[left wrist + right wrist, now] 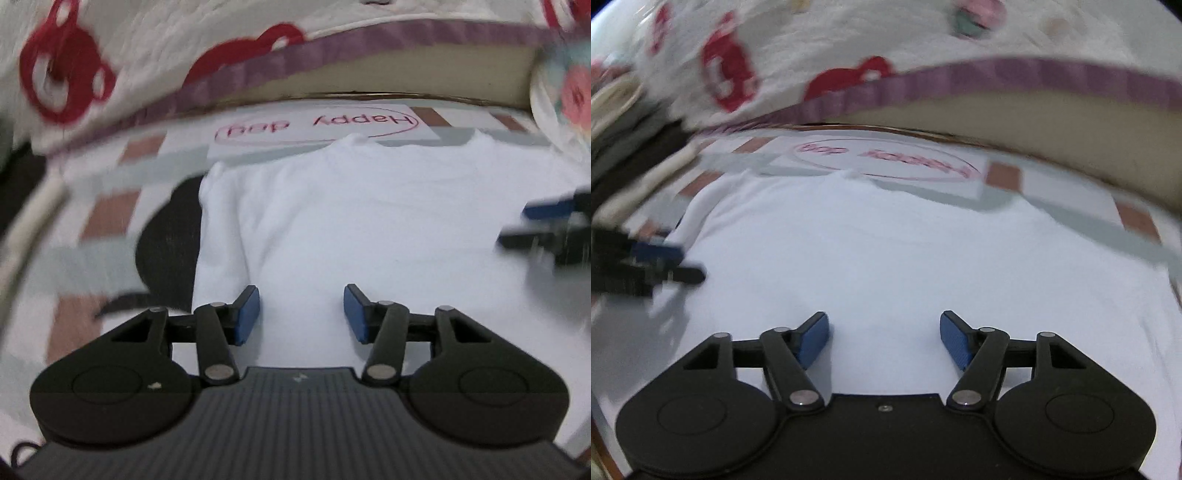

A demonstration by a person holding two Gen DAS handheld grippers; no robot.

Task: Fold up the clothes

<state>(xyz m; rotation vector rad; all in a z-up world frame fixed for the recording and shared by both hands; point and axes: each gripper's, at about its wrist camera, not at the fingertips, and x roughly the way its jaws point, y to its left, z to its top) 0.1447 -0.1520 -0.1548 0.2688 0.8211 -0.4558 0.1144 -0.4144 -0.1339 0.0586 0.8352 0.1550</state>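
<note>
A white T-shirt (369, 221) lies spread flat on a checked mat (110, 210) lettered "Happy day", beside a bed edge (1034, 107). Left tool (301, 314) and right tool (884, 341) hover over the shirt, blue pads apart, nothing between them.

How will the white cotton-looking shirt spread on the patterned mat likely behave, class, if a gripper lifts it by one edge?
The white shirt will probably droop, not hold its shape: it lies flat with soft creases. It looks thin, so likely light. Its left sleeve is already folded in and may flop open. Both the left gripper and the right gripper are open above it.
</note>
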